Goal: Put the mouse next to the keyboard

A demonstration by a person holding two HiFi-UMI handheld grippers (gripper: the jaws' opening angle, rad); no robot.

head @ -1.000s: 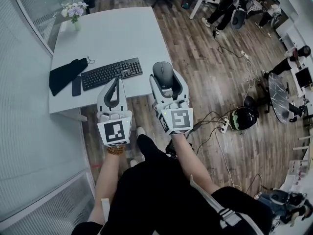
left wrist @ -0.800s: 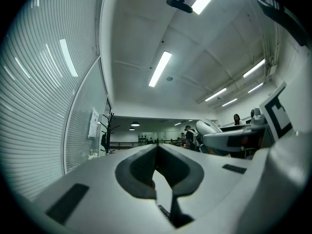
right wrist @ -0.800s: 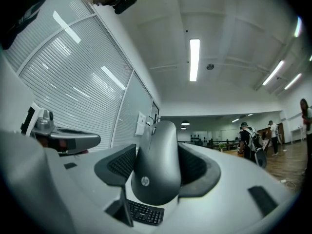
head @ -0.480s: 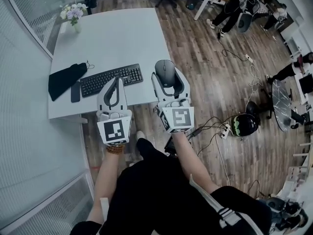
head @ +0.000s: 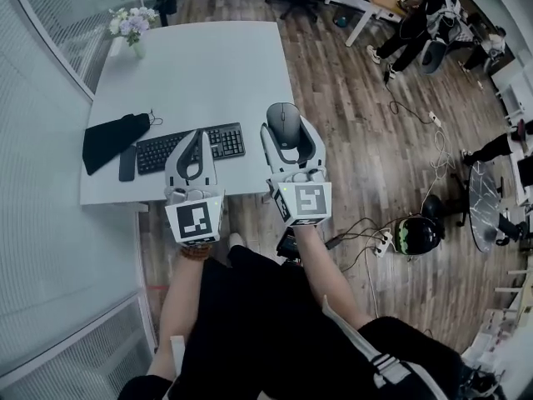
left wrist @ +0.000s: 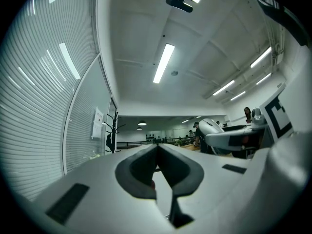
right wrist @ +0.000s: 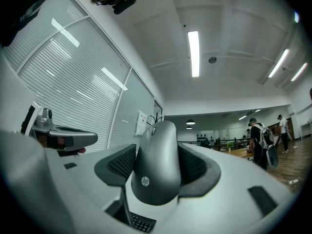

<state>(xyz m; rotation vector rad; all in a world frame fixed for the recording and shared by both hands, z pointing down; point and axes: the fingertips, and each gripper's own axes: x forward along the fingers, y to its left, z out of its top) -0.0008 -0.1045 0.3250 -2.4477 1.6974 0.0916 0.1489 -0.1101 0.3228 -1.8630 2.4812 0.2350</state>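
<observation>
A dark grey mouse (head: 286, 122) (right wrist: 157, 162) sits between the jaws of my right gripper (head: 289, 132) (right wrist: 158, 160), which is shut on it and held in the air just off the table's near right corner. The black keyboard (head: 190, 147) lies near the front edge of the white table (head: 200, 65); a corner of its keys (right wrist: 141, 222) shows under the mouse in the right gripper view. My left gripper (head: 193, 150) (left wrist: 157, 167) hovers over the keyboard's middle with its jaws together and nothing between them.
A black pouch (head: 112, 137) and a dark phone (head: 127, 162) lie left of the keyboard. A vase of flowers (head: 132, 27) stands at the table's far left corner. Wood floor with cables, a helmet (head: 415, 228) and people lies to the right.
Both grippers have moved forward toward the table; the left one now overlaps the keyboard. The mouse stays in the right gripper's jaws.
</observation>
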